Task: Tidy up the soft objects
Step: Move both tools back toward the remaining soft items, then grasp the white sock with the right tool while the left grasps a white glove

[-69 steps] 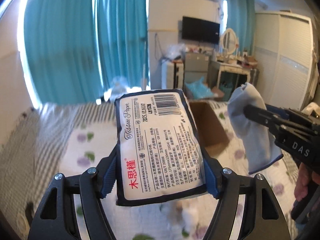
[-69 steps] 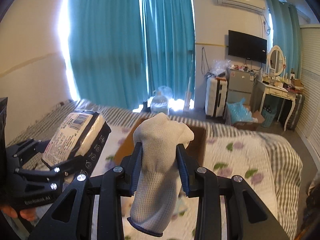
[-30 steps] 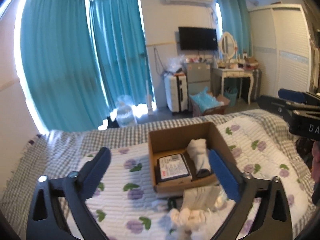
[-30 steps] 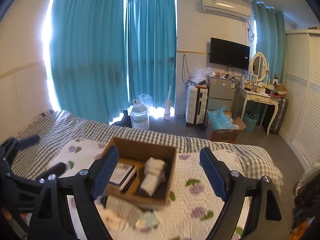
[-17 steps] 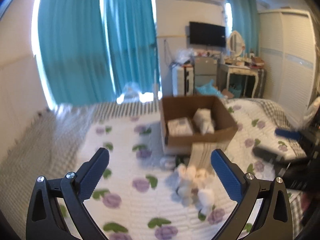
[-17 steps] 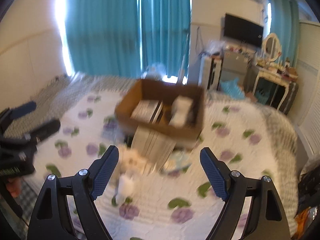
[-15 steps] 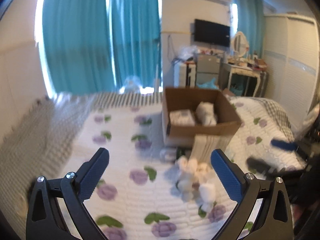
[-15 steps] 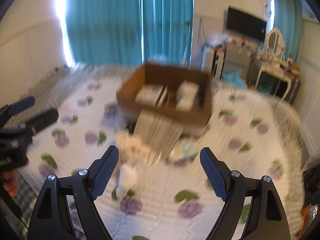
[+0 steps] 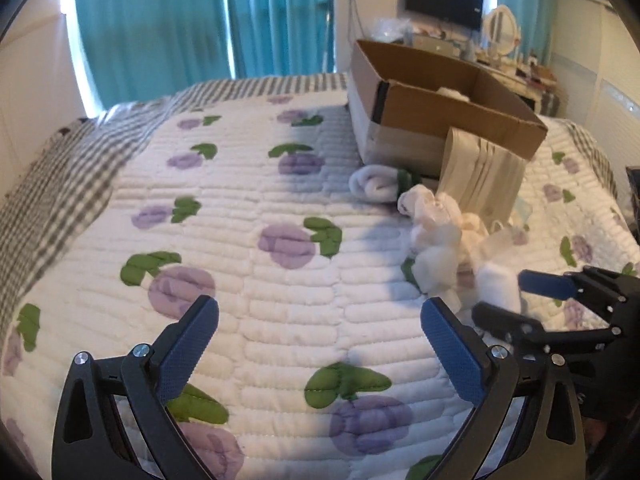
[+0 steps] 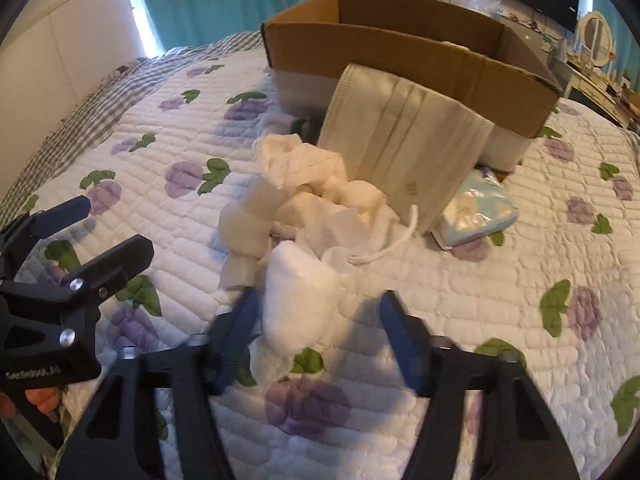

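A brown cardboard box [image 9: 472,92] [image 10: 420,56] stands on the quilted bed, with something white showing inside in the left wrist view. In front of it lies a heap of white soft items [image 10: 312,196] [image 9: 440,228], a stack of face masks [image 10: 404,140] leaning on the box, a pale blue tissue pack [image 10: 476,208] and a rolled white sock [image 9: 376,184]. My right gripper [image 10: 316,312] is open, its jaws on either side of a white cotton wad [image 10: 298,296] [image 9: 498,286]. My left gripper [image 9: 316,332] is open and empty above bare quilt.
The bed has a white quilt with purple flowers [image 9: 286,246] and a grey checked blanket [image 9: 52,172] at its left edge. Teal curtains [image 9: 200,20] hang behind. A dresser and TV stand at the far right.
Both grippers let go of the tissue pack and the glove, which now lie in the box. Both then dropped low over the bed, and the right one closed in around the white wad.
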